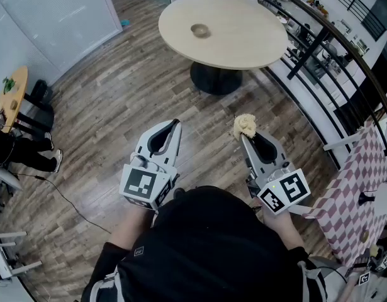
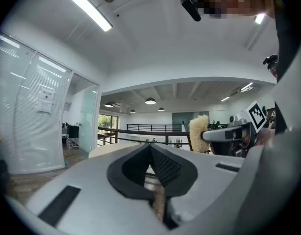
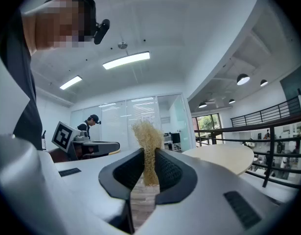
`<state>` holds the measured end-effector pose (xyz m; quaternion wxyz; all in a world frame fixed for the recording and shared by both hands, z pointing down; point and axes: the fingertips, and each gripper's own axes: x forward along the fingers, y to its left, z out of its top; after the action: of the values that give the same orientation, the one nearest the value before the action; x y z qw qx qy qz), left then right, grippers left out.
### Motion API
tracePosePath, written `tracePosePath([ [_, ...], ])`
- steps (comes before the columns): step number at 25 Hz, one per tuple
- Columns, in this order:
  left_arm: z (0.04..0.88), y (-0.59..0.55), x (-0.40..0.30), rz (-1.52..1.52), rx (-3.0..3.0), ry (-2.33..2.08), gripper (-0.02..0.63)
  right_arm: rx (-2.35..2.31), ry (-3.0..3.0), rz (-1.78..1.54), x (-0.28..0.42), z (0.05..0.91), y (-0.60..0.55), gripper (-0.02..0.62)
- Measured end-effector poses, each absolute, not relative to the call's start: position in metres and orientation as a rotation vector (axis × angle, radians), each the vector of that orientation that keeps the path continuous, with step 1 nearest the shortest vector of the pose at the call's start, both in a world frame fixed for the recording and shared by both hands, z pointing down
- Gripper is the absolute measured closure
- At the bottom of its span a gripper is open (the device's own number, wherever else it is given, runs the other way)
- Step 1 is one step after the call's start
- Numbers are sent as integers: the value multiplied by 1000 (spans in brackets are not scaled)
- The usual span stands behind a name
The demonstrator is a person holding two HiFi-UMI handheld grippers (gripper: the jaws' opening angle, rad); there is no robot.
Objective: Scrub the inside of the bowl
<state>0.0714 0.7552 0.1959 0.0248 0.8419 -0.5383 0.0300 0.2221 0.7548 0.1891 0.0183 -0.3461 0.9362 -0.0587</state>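
Observation:
A small wooden bowl (image 1: 200, 31) sits on the round beige table (image 1: 243, 43) well ahead of me. Both grippers are held level over the wooden floor, short of the table. My right gripper (image 1: 243, 134) is shut on a pale fibrous scrubber (image 1: 245, 126); in the right gripper view the scrubber (image 3: 148, 148) stands pinched between the jaws and sticks up above them. My left gripper (image 1: 175, 124) is shut with nothing in it, its black pads (image 2: 162, 164) meeting. From the left gripper view the scrubber (image 2: 198, 133) shows at the right.
A black railing (image 1: 331, 39) curves behind the table on the right. A checked pink cloth (image 1: 357, 194) covers something at the right edge. A person's legs (image 1: 26, 153) and a cable (image 1: 61, 197) are at the left, near a small wooden table (image 1: 11, 96).

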Motion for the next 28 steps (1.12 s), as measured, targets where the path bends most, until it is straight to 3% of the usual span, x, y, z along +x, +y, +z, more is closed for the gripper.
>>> tracePosePath([
  [28, 219, 746, -35, 101, 2564, -1641, 598, -1088, 2928, -268, 127, 205, 745, 522],
])
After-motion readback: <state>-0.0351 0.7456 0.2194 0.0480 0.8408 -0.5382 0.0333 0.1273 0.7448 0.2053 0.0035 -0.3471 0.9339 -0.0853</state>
